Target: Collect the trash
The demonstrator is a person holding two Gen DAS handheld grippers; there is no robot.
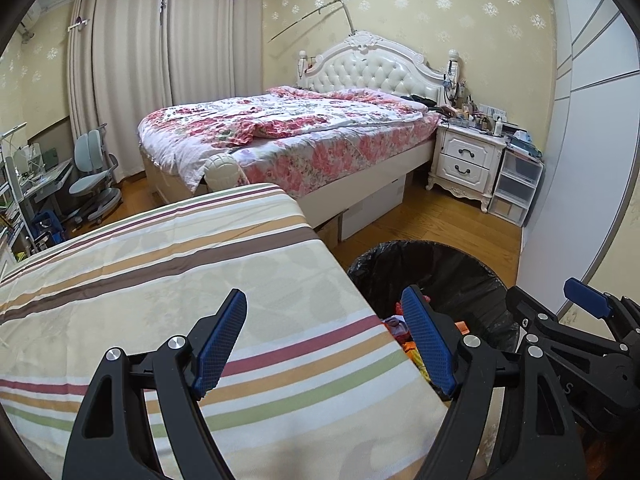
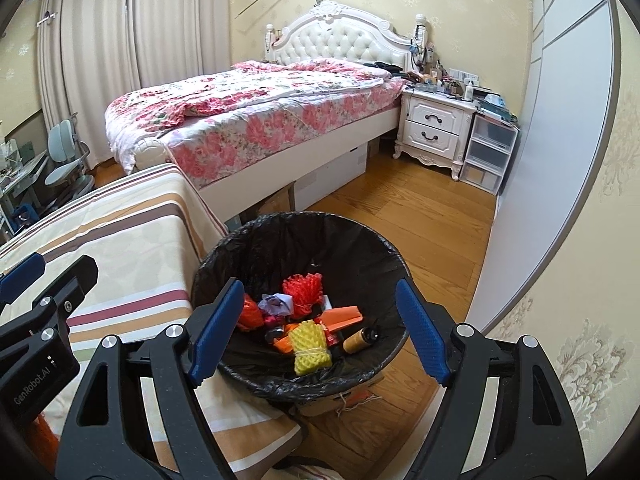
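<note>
Since the left wrist view shows the left tongs spread wide with nothing between them, the step in hand looks like a search for whatever trash remains. They hang over the near corner of the striped counter, one finger above the cloth and the other over the rim of the bin. No loose piece shows on the striped cloth in this view (the near edge is hidden behind the tongs' frame), so a good move would be a slow sweep along that edge before any reach. The right tongs sit just beside, at the lower right, and any swing toward the bin should mind them.

In the right wrist view, the right tongs are likewise wide open and empty, poised directly above the bin. The trash lies at the bottom of the black liner: red and yellow foam nets, orange scraps, a crumpled purple piece and a small brown bottle. That heap suggests the collecting is well along. The bin stands on the floor, touching or nearly touching the counter's side. Some string and an orange scrap lie on the floor below the bin; I judge these worth a low, careful pinch, with the fingers closed on the scrap rather than the liner. The left tongs show at the left edge.
</note>
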